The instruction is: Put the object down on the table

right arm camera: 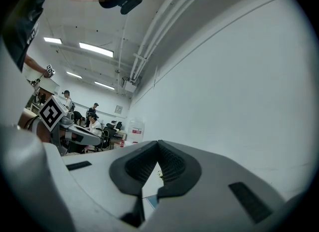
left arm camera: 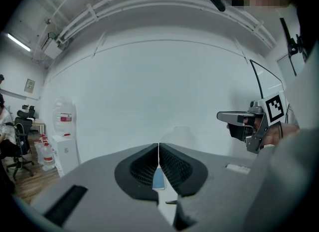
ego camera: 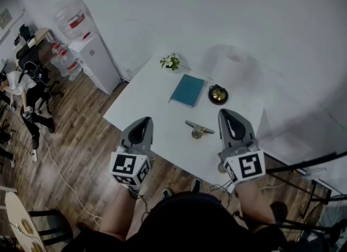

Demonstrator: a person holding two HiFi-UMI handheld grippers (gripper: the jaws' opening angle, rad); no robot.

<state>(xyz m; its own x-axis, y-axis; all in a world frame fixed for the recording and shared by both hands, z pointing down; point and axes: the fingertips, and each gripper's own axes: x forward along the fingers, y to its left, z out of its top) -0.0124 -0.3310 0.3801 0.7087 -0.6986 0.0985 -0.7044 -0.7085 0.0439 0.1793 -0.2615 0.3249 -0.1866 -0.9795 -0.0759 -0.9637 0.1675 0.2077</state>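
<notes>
On the white table, the small metal object already lies free; left gripper and right gripper hover empty, jaws pressed together, so a careless low sweep could knock it askew

The object is a small metal piece, grey with a brass-coloured end. It lies flat on the white table, close to the near edge, a little right of the middle.
</notes>
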